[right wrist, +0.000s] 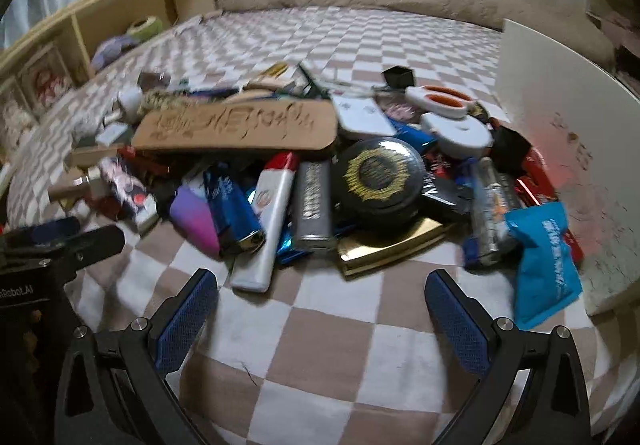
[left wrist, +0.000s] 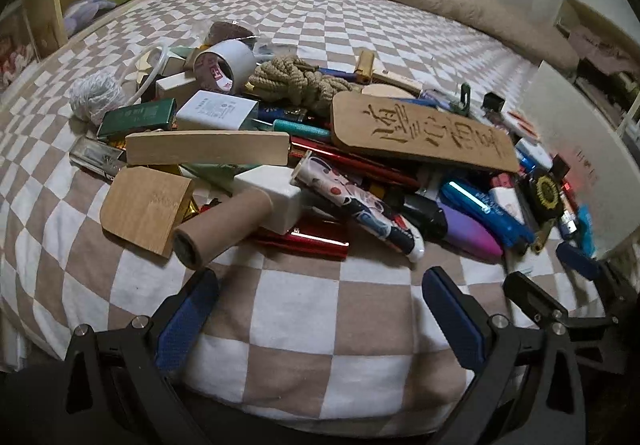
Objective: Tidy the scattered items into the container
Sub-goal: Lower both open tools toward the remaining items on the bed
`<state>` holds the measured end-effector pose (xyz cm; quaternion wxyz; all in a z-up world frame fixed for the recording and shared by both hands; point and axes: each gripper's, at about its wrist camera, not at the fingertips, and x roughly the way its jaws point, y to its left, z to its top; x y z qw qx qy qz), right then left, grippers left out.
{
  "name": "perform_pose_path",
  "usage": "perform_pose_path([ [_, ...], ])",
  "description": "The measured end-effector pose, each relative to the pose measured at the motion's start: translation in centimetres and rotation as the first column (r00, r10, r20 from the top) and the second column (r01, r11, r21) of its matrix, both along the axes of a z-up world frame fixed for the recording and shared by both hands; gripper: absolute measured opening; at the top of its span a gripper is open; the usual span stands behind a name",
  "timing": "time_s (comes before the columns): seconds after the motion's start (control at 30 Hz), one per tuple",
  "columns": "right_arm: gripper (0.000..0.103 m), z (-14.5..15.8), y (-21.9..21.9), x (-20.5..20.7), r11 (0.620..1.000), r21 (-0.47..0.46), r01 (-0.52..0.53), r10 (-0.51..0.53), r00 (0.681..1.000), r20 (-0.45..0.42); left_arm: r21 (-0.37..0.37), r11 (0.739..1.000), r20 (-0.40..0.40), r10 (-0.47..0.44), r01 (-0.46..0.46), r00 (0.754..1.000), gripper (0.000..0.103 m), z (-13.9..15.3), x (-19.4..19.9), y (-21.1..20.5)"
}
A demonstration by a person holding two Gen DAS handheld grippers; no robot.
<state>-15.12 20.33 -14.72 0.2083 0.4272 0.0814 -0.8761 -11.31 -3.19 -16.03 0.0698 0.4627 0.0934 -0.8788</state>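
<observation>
While both my claws hang over the bed, nothing has yet been lifted from the heap.

Bed: a brown-and-white checked cotton sheet point(left wrist: 304, 309) carries everything.

Container: the white flat-walled box point(right wrist: 560, 133) stands at the right edge of the heap, touching it; its inside is out of view, so I cannot say whether anything is already in.

Pile: the long tan wooden plaque with carved characters point(left wrist: 424, 133) lies on top, with the coiled beige rope point(left wrist: 296, 81) behind it, the round black tin with a gold sunburst point(right wrist: 378, 173) beside the box, the brown cardboard tube point(left wrist: 216, 229) nearest me, and the white lighter with a red cap point(right wrist: 268, 221).

Left claw point(left wrist: 320, 309): pads spread wide, holding nothing, low over bare sheet in front of the tube.

Right claw point(right wrist: 322, 309): equally wide, empty, just short of the lighter.

Progress: by my reckoning barely begun; nearly all remains.

Unclear: many small items are buried, blurred or cut off.
</observation>
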Motion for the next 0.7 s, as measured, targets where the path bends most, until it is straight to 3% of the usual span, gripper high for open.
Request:
perform_pose_path([
  [0.23,0.103,0.0,1.5,-1.0,0.996,-0.001,0.086,-0.086,0.996,-0.007,-0.031,0.999,0.019,0.035,-0.035,0.999,0.103,0.0,-0.8,-1.1],
  [0.43,0.103,0.1,3.7,-1.8,0.983,-0.015,0.184,-0.184,0.983,-0.010,0.003,0.999,0.063,0.034,-0.035,0.997,0.103,0.3,-2.3,-2.6],
  [0.6,0.103,0.2,5.4,-2.6,0.969,-0.048,0.244,-0.244,0.970,0.012,-0.047,0.999,0.101,0.007,-0.002,0.995,0.103,0.1,-3.7,-2.0],
  [0.7,0.103,0.1,5.3,-2.5,0.970,-0.040,0.241,-0.241,0.970,0.007,-0.120,0.993,0.128,-0.002,0.018,0.992,0.103,-0.4,-4.3,-1.2],
])
